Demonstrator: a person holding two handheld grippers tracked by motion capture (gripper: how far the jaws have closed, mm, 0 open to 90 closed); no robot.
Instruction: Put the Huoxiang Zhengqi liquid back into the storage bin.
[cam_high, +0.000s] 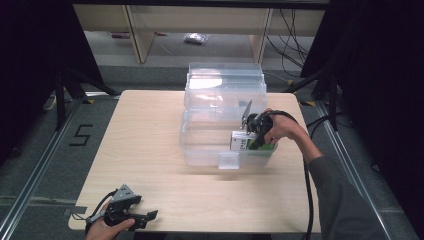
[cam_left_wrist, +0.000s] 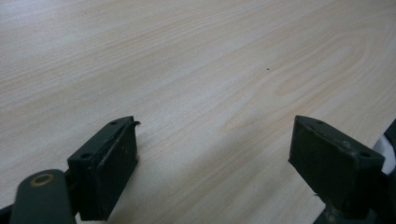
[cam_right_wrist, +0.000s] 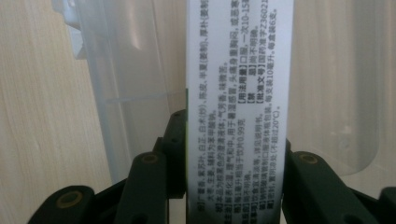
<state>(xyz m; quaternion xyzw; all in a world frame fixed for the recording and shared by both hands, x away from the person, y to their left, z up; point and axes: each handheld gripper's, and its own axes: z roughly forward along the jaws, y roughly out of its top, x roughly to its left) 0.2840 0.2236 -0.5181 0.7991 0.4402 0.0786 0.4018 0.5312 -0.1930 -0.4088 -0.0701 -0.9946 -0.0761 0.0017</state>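
A white and green medicine box hangs inside the clear plastic bin at its right end, pinched by my right gripper, which reaches down over the bin's rim. In the right gripper view the box shows its white printed side standing between the black fingers, and my right gripper is shut on it, with the bin's clear wall behind. My left gripper rests near the table's front left corner. Seen along its own jaws, my left gripper is open over bare wood.
The bin's clear lid stands open behind it at the table's far side. A small clear latch juts from the bin's front wall. The light wooden table spreads left of the bin. A cable trails along the right forearm.
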